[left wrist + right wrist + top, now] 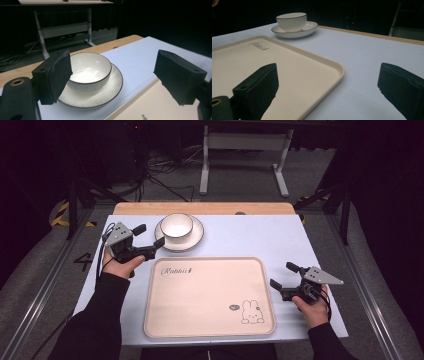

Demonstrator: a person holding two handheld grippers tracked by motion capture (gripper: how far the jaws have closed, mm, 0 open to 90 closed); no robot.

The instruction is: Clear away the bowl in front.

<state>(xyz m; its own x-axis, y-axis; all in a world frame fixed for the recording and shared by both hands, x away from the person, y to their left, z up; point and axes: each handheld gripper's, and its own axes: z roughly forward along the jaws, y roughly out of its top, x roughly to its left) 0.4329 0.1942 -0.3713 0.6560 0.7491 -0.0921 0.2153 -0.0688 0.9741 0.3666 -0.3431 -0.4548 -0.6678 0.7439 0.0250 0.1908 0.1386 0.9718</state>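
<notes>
**Jaws apart on both grippers, bowl not yet gripped**

Jaws of the left gripper [149, 236] stand wide apart with nothing between the pads; in the left gripper view the bowl [88, 71] sits just beyond the left-hand pad, close but not touched. Jaws of the right gripper [283, 275] are likewise apart and empty, held off the tray's right edge.

Landmark: tray [210, 330], cream, rabbit print, middle of the white mat. Bowl stands on a saucer [196, 241] just behind the tray's far-left corner; the left gripper is beside that saucer, on its left.

Judged step: approach to the bowl, probably to carry it onto the tray.

Risks from here:
- Bowl rests loose on the saucer. A pad that nudges the wall before the jaws straddle the rim could slide the bowl, or push bowl and saucer together away from the tray
- Glazed, ribbed wall; a pinch taken too high on the rim may slip, tilting the bowl on lift
- Saucer rim is raised; a low approach could catch it and drag it up against the tray edge
- Clearing the tray lip too low could knock the bowl out of the grip
</notes>
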